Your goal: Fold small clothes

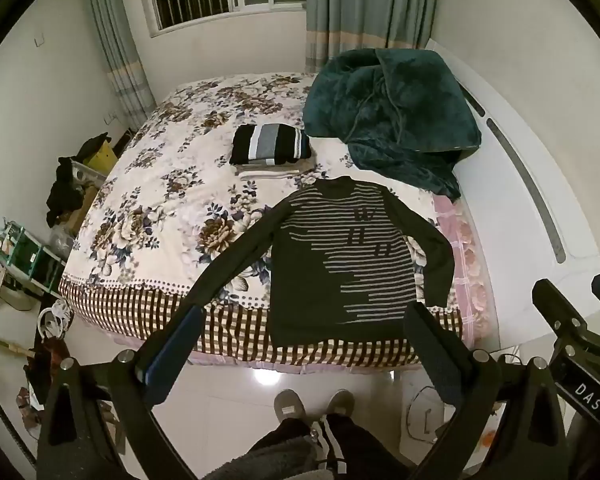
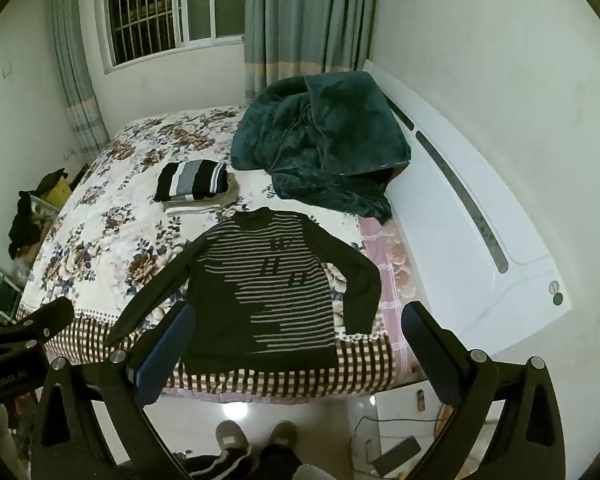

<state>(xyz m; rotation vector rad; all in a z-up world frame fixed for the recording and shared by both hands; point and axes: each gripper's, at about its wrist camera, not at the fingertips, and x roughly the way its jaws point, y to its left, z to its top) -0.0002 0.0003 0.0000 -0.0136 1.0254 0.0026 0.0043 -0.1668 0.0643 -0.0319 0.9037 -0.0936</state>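
Note:
A dark long-sleeved sweater with pale stripes [image 1: 332,256] [image 2: 260,292] lies flat, face up, on the near part of the bed, sleeves spread, hem at the bed's near edge. A folded stack topped by a black, grey and white striped garment [image 1: 270,146] [image 2: 194,180] sits farther back on the bed. My left gripper [image 1: 304,320] is open and empty, held above the floor in front of the hem. My right gripper [image 2: 296,320] is open and empty, also short of the bed's edge. Each gripper shows at the edge of the other's view.
The bed has a floral cover [image 1: 172,184] with a checked border [image 2: 260,376]. A crumpled dark green blanket [image 1: 392,112] [image 2: 324,144] lies at the back right by the white headboard [image 2: 480,240]. Clutter stands on the floor at left [image 1: 32,256]. My feet [image 1: 312,404] stand on the tiles.

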